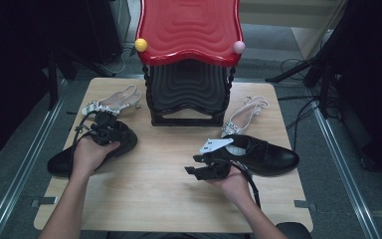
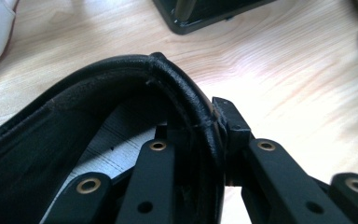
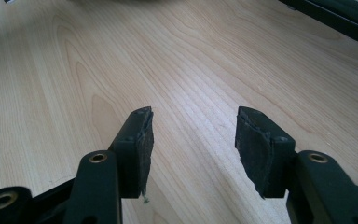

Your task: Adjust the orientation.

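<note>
The left black shoe (image 1: 92, 147) lies at the bench's (image 1: 154, 194) left edge, its collar rim pinched between the jaws of the left gripper (image 2: 209, 128), probably for lifting. The right gripper (image 3: 193, 135) hovers spread and empty beside the other black shoe (image 1: 263, 154). The red-topped rack (image 1: 189, 59) behind looks empty.

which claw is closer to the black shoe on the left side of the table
Left. The left claw is shut on the rim of that black shoe. The right claw is open over bare table, well off to that shoe's right.
</note>
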